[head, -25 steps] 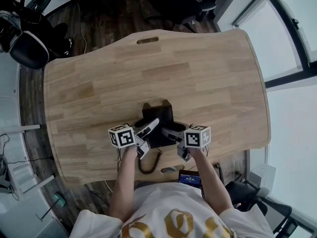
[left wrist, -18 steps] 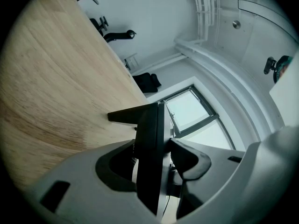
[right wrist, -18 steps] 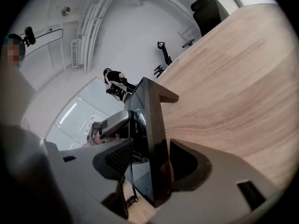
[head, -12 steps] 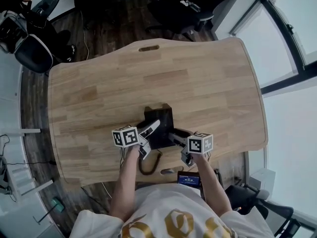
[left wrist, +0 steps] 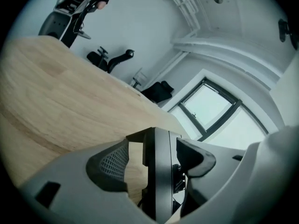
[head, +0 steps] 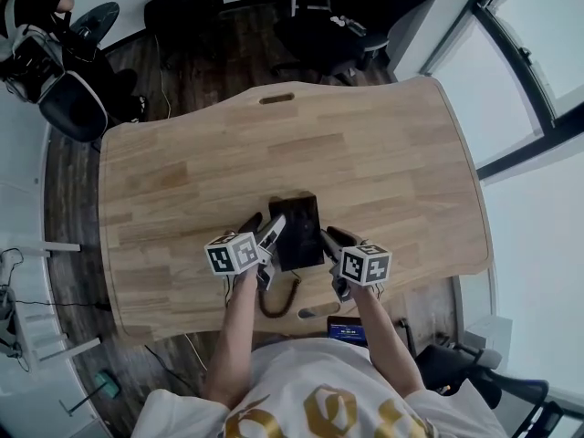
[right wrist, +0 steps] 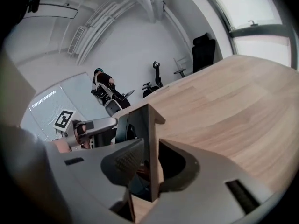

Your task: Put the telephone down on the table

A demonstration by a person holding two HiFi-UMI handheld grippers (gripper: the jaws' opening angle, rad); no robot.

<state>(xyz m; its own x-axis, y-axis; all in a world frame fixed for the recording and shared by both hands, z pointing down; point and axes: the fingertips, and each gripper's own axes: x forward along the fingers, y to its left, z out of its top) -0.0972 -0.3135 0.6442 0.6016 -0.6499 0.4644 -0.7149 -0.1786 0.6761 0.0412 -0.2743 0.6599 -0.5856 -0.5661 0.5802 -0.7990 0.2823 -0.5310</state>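
Near the table (head: 383,153) edge, a black telephone (head: 297,231), lettering unreadable.

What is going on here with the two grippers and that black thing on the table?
A person works a gripper in each hand at a black telephone near the front of the wooden table. The left gripper is opening its jaws; the telephone's edge stands between them with a gap at one pad. The right gripper is closing on the opposite edge, pads against it. The coiled cord trails toward the person. Whether the telephone rests fully on the table cannot be told.
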